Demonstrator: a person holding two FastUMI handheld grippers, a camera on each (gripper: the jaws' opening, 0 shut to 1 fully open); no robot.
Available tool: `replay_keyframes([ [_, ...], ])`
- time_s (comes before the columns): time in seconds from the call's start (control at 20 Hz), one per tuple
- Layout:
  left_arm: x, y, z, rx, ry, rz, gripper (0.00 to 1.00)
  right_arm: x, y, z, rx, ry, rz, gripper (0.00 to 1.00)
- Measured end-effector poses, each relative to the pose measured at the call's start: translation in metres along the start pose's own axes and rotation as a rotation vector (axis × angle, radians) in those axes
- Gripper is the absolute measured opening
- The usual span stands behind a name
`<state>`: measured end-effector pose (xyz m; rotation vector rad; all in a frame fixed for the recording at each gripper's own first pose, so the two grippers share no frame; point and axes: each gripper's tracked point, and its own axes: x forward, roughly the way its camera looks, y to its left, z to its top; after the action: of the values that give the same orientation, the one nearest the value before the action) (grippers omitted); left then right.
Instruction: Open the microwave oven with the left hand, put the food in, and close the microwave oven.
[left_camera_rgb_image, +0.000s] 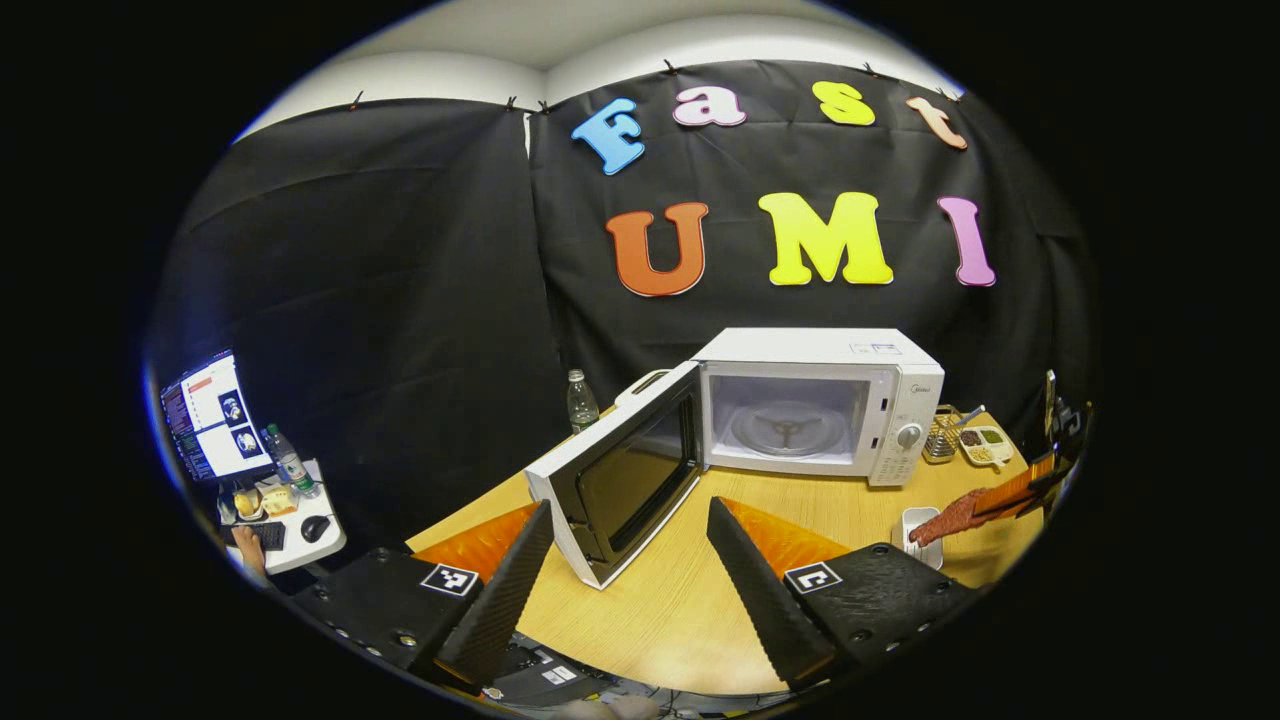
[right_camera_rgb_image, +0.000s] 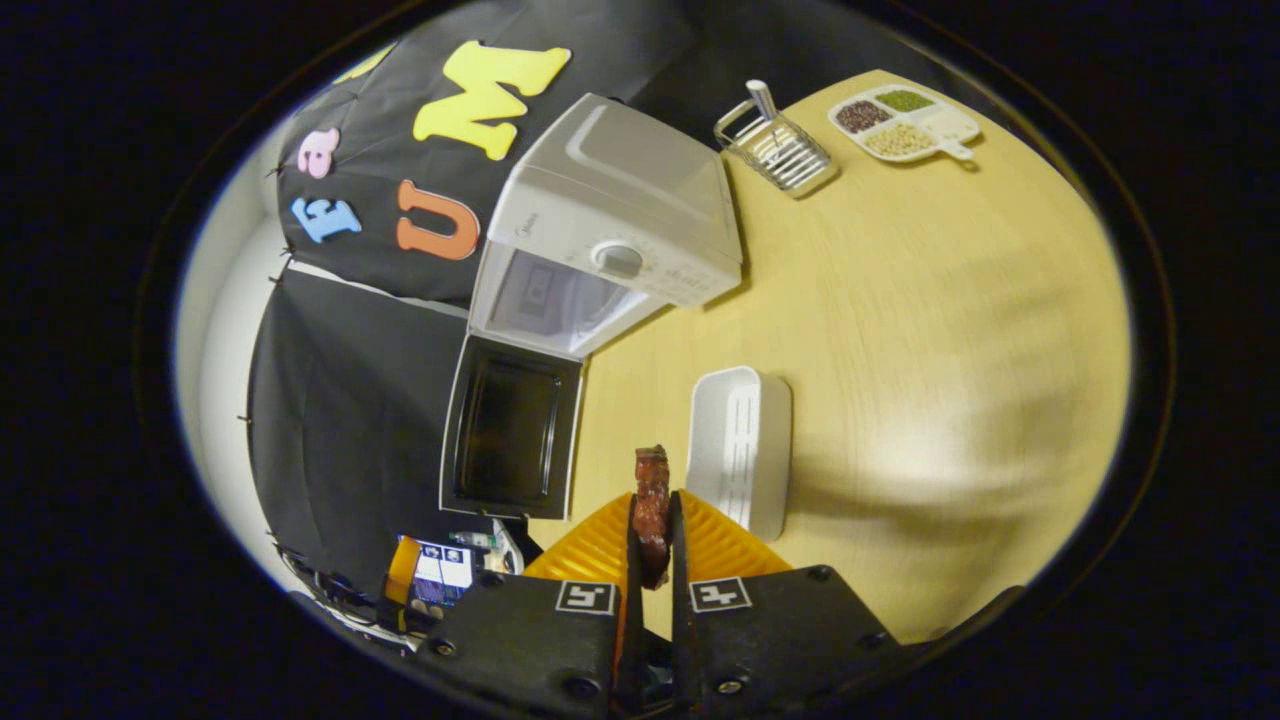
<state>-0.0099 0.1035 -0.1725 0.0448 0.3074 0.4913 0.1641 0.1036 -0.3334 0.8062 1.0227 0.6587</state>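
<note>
A white microwave oven (left_camera_rgb_image: 830, 400) stands at the back of the wooden table, its door (left_camera_rgb_image: 625, 470) swung wide open to the left and a glass turntable (left_camera_rgb_image: 787, 428) bare inside. My left gripper (left_camera_rgb_image: 630, 545) hangs open in front of the door, holding nothing. At the right of the left gripper view, my right gripper (left_camera_rgb_image: 935, 525) holds a reddish-brown strip of food (left_camera_rgb_image: 955, 515) above a white tray (left_camera_rgb_image: 918, 530). In the right gripper view, the right gripper (right_camera_rgb_image: 652, 525) is shut on that food (right_camera_rgb_image: 651, 505), held over the table beside the white tray (right_camera_rgb_image: 742, 445), with the microwave oven (right_camera_rgb_image: 610, 225) farther off.
A wire rack (right_camera_rgb_image: 780, 150) and a divided plate of beans and grains (right_camera_rgb_image: 905, 120) sit behind the microwave's right side. A clear bottle (left_camera_rgb_image: 582, 402) stands left of the oven. Off the table's left stands a small desk with a monitor (left_camera_rgb_image: 210, 415), keyboard and mouse.
</note>
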Motion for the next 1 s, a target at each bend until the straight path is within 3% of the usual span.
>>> replay_keyframes([
  [0.25, 0.024, 0.014, 0.006, 0.002, -0.012, -0.085, 0.95, 0.028, 0.066, 0.019, 0.003, -0.170, 0.005, 0.14],
  [0.45, 0.045, 0.019, 0.011, 0.051, -0.015, -0.201, 0.95, 0.085, 0.106, 0.029, 0.112, -0.303, 0.028, 0.14],
  [0.6, 0.055, 0.024, 0.022, 0.085, -0.048, -0.256, 0.95, 0.129, 0.129, 0.041, 0.110, -0.412, 0.036, 0.14],
  [0.85, 0.068, 0.038, 0.023, 0.059, -0.084, -0.306, 0.95, 0.207, 0.142, 0.078, 0.182, -0.635, -0.019, 0.14],
  [1.0, 0.072, 0.055, 0.016, 0.072, -0.085, -0.284, 0.95, 0.263, 0.145, 0.086, 0.313, -0.697, 0.002, 0.14],
])
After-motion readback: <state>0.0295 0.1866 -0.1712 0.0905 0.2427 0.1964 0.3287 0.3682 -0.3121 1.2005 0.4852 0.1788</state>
